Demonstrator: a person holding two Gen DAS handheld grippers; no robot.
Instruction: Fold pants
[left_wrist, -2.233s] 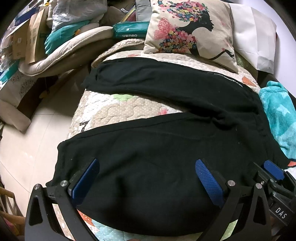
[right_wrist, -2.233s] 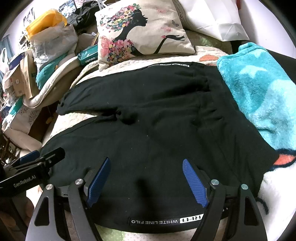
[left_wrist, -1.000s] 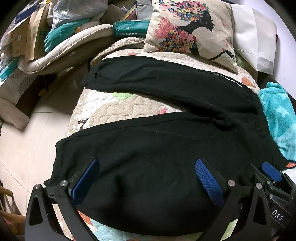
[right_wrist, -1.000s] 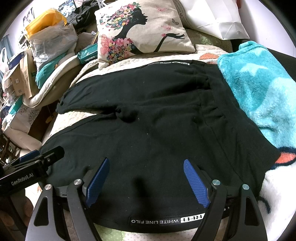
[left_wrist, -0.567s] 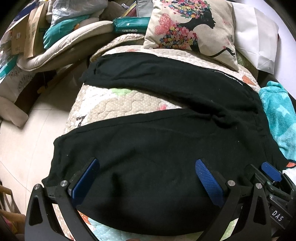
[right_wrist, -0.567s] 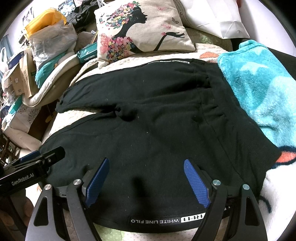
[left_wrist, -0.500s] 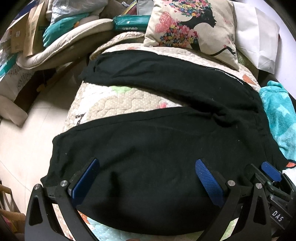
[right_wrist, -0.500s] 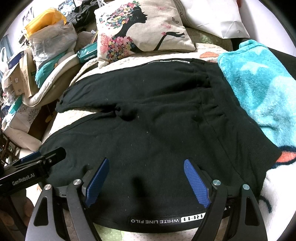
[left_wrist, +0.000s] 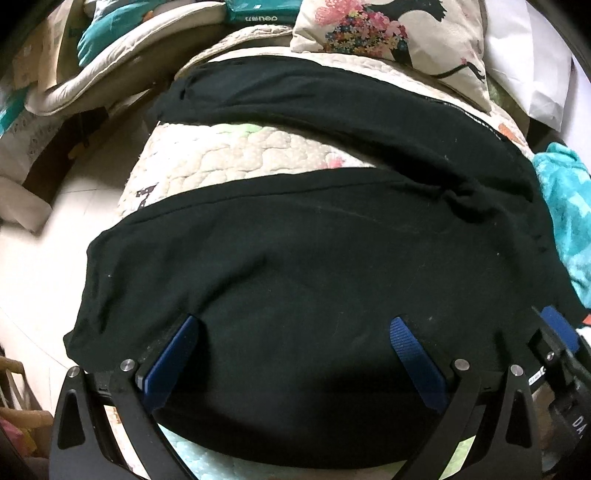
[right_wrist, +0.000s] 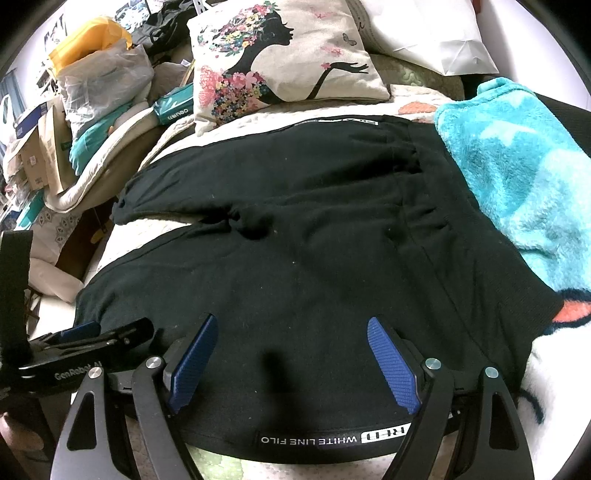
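Black pants (left_wrist: 295, 266) lie spread flat on a quilted bed, legs apart in a V, cuffs to the left, waistband to the right. My left gripper (left_wrist: 293, 332) is open and empty just above the near leg. My right gripper (right_wrist: 291, 328) is open and empty above the hip area of the pants (right_wrist: 314, 240), near the side stripe with white lettering (right_wrist: 332, 437). The right gripper also shows at the right edge of the left wrist view (left_wrist: 557, 332). The left gripper also shows at the left of the right wrist view (right_wrist: 92, 336).
A teal fleece blanket (right_wrist: 517, 177) lies right of the waistband. A flower-print cushion (right_wrist: 280, 59) and a white bag (right_wrist: 428, 33) lie behind the pants. Bags, boxes and bedding (right_wrist: 92, 92) pile up at the left. Tiled floor (left_wrist: 44, 251) lies beyond the bed's left edge.
The left gripper has moved forward and lower over the near leg, so the pants fill more of its view. The right gripper has barely moved. Both stay open.
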